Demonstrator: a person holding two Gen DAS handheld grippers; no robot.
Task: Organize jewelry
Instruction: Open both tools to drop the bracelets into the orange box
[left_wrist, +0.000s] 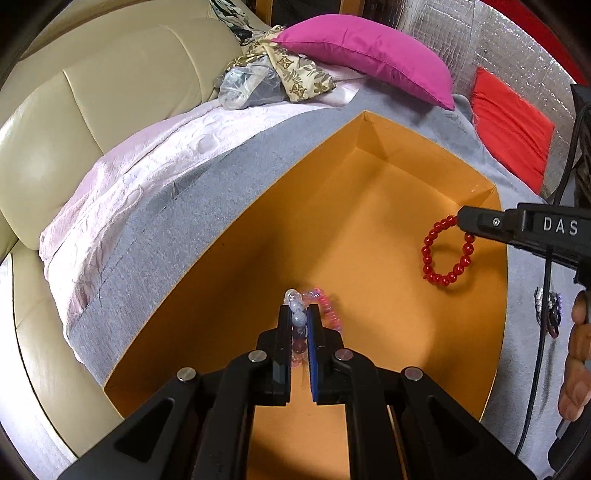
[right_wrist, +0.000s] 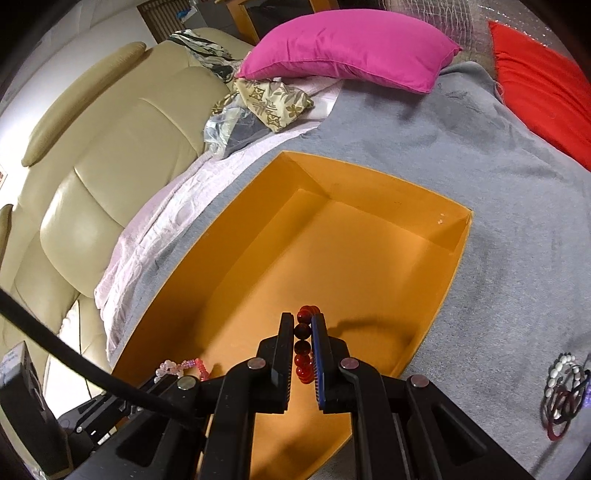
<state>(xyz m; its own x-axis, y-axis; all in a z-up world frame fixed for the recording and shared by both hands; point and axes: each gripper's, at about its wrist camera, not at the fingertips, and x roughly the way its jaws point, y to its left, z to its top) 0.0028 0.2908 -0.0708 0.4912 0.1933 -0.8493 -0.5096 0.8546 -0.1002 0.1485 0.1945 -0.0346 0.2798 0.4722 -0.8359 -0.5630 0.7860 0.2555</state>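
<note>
An open orange box (left_wrist: 369, 221) (right_wrist: 369, 229) lies on a grey blanket. My left gripper (left_wrist: 299, 310) is shut on a pale and pink bead bracelet (left_wrist: 325, 306) and holds it over the box floor; the bracelet also shows at the lower left of the right wrist view (right_wrist: 184, 367). My right gripper (right_wrist: 303, 321) is shut on a red bead bracelet (right_wrist: 303, 347), which hangs as a ring over the box's right side in the left wrist view (left_wrist: 447, 254). The right gripper (left_wrist: 460, 218) enters there from the right.
More bracelets (right_wrist: 565, 391) (left_wrist: 548, 310) lie in a small pile on the grey blanket (right_wrist: 498, 184) right of the box. A magenta pillow (right_wrist: 343, 48), a red cushion (right_wrist: 546, 81), patterned cloth (right_wrist: 273, 103) and a beige sofa back (right_wrist: 110, 155) lie beyond and left.
</note>
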